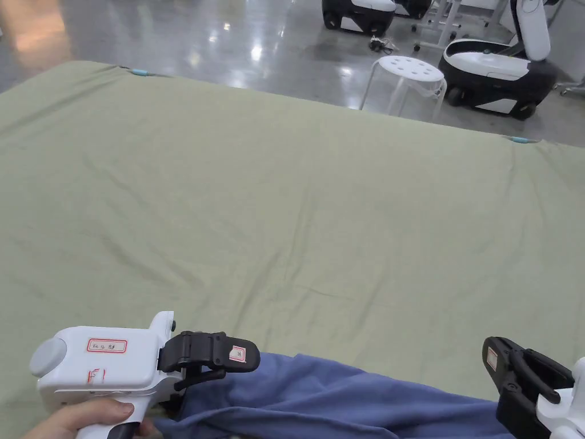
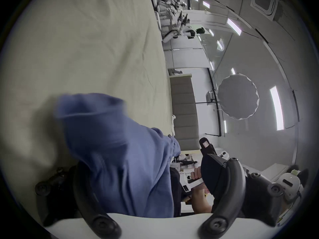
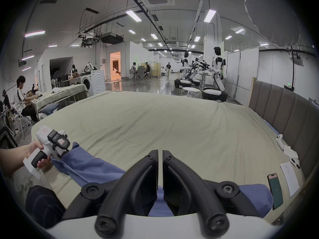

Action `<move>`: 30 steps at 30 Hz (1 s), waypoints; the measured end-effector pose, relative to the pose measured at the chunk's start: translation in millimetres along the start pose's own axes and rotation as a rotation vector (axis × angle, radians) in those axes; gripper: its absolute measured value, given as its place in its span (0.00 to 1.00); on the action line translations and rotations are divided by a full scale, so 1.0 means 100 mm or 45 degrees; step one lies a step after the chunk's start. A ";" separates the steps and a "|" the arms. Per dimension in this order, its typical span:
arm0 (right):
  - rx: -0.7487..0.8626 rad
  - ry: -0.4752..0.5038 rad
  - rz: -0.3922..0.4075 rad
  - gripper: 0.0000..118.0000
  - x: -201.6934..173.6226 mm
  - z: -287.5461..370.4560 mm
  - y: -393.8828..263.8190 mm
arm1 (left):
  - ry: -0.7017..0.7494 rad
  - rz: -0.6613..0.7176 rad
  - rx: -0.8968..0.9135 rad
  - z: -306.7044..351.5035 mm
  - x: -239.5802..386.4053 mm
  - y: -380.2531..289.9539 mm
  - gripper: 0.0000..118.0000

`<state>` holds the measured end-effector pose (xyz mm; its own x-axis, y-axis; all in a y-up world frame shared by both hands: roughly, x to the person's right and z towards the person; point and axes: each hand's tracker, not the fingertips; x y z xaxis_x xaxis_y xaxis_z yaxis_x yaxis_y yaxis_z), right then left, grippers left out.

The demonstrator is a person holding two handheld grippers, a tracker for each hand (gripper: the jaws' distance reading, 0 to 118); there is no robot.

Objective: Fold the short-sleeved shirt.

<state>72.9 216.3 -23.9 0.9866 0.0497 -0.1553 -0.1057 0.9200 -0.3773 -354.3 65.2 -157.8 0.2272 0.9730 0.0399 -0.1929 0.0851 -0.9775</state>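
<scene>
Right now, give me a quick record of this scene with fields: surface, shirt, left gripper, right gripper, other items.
surface: green sheet spread over a bed
shirt: blue shirt, bunched at the near edge, not yet folded
left gripper: left gripper has shirt cloth draped between its jaws; grip unclear
right gripper: right gripper jaws nearly together, above the shirt, cloth not clearly pinched
other items: phone and paper at the bed's right edge; stool on the floor beyond

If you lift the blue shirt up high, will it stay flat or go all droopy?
Probably droopy: the blue shirt already sags in soft folds from the left gripper. It looks thin, so likely light. On the green sheet it should drag and bunch rather than slide stiffly.
</scene>
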 end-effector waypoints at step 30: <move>0.263 0.072 -0.159 0.05 0.50 0.77 -0.07 | 0.989 -0.316 0.373 -1.34 1.69 -0.63 0.06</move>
<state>132.3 242.2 41.4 0.9813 -0.0858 -0.1725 0.0498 0.9779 -0.2028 -175.6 195.1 -116.8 0.8625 0.5060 -0.0124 -0.2653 0.4312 -0.8624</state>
